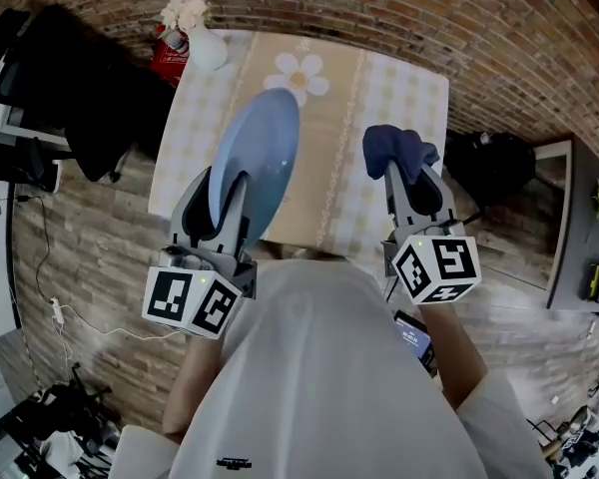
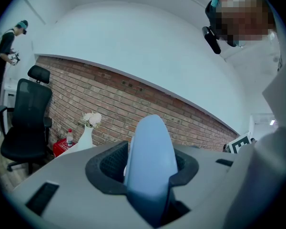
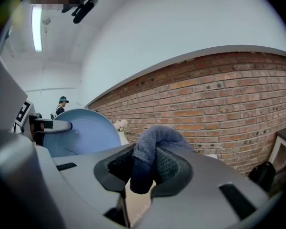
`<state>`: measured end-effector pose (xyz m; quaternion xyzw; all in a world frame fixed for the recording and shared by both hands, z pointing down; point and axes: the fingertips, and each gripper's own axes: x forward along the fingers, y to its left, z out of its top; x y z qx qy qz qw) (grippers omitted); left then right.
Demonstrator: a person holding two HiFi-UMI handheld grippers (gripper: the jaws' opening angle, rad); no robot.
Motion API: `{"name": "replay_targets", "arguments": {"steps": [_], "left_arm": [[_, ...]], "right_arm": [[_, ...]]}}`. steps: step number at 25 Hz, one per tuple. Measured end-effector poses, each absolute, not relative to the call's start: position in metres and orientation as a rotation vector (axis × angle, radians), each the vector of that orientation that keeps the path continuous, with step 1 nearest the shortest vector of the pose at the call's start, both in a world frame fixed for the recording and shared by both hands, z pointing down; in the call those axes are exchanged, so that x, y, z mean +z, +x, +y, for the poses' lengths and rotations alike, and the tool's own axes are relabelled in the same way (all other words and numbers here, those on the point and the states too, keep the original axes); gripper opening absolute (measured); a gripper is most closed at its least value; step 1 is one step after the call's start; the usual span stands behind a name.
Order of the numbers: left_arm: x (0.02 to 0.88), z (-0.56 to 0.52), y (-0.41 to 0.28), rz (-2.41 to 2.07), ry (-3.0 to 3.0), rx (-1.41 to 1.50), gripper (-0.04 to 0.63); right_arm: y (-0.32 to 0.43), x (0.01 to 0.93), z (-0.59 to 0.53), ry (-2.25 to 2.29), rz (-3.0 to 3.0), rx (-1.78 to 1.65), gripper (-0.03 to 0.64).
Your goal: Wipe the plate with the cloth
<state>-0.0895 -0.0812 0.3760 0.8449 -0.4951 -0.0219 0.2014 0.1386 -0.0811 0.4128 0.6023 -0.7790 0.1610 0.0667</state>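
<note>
A pale blue plate [image 1: 258,158] is held up on edge above the table, its rim clamped in my left gripper [image 1: 230,193], which is shut on it. In the left gripper view the plate's edge [image 2: 150,161] fills the space between the jaws. My right gripper [image 1: 411,180] is shut on a dark blue cloth [image 1: 396,149], bunched above its jaws. The right gripper view shows the cloth [image 3: 155,147] pinched between the pads, with the plate [image 3: 81,133] to its left. Cloth and plate are apart, a hand's width between them.
Below lies a table [image 1: 399,98] with a checked beige cloth and a daisy print [image 1: 298,74]. A white vase of flowers [image 1: 202,40] and a red can [image 1: 168,56] stand at its far left corner. A black office chair [image 1: 75,88] is left of the table; a dark bag [image 1: 494,163] lies on the floor to the right.
</note>
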Motion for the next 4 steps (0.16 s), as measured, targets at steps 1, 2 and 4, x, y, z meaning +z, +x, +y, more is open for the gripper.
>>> {"name": "replay_targets", "arguments": {"steps": [1,2,4], "left_arm": [[0.3779,-0.0806,-0.0889,-1.381,2.356,-0.057,0.169],[0.3800,-0.0800,-0.0883,-1.379,2.352,-0.053,0.170],[0.3844,-0.0789,-0.0872,-1.374,2.344,-0.043,0.170]], "right_arm": [[0.1390,0.4135,-0.0802,1.820,-2.346,0.486,0.106],[0.1393,0.4145,-0.0791,1.824,-2.344,0.490,0.106],[0.1397,0.4168,-0.0767,1.833,-2.341,0.505,0.106]]}}
